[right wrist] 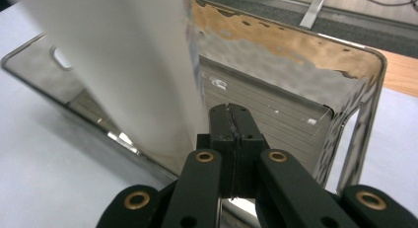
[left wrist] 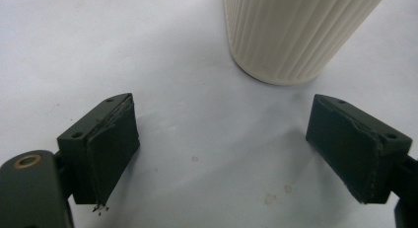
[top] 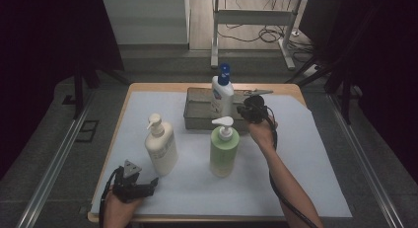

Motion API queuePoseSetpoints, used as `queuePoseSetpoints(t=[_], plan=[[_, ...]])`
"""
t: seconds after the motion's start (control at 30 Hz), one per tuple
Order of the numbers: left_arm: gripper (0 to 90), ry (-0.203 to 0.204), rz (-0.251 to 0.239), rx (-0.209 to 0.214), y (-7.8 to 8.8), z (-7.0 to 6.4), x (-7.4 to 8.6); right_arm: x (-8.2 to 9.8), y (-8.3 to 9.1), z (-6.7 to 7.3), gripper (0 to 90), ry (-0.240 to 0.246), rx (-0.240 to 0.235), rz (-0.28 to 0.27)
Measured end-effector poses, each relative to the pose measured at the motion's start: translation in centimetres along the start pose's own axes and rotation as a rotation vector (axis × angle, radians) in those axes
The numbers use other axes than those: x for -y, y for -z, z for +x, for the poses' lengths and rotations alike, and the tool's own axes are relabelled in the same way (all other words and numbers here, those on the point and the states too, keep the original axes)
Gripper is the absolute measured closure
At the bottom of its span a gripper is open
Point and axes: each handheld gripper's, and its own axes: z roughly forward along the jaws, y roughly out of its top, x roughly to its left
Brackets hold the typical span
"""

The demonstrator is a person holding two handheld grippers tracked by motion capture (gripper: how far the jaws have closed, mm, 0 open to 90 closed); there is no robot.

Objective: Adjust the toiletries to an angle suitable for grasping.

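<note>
A white bottle with a blue cap [top: 223, 95] stands upright in a metal tray [top: 197, 114] at the back of the table. My right gripper [top: 243, 110] is at the tray's right part, just beside that bottle. In the right gripper view its jaws [right wrist: 231, 124] are shut flat together with nothing between them, the white bottle [right wrist: 128, 65] close on their left. My left gripper [top: 148, 184] rests near the front left edge, open and empty. Its open jaws [left wrist: 224, 139] face the base of a cream pump bottle [left wrist: 291, 30], a short way off.
The cream pump bottle [top: 161, 148] and a green pump bottle [top: 224, 151] stand on the white sheet [top: 305, 159] in front of the tray. The tray's shiny far wall [right wrist: 296, 55] rises behind the right jaws. Dark curtains flank the table.
</note>
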Motion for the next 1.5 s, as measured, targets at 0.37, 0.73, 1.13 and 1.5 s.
queuePoseSetpoints(t=[0.37, 0.73, 1.13, 1.5], plan=[[12.3, 0.001, -0.001, 0.0, 0.0, 0.0, 0.0, -0.6, -2.7, 0.5, 89.9, 0.003, -0.003, 0.033], [12.2, 0.0, -0.001, 0.0, 0.0, 0.0, 0.0, -0.6, -3.9, 0.4, 89.8, -0.012, 0.001, 0.075], [12.2, -0.001, 0.0, 0.0, 0.0, 0.0, 0.0, -0.4, -4.5, 0.9, 89.8, 0.0, 0.003, 0.098], [12.2, -0.001, 0.0, 0.001, 0.0, 0.0, 0.0, -0.4, -4.9, 1.4, 89.8, 0.006, 0.001, 0.109]])
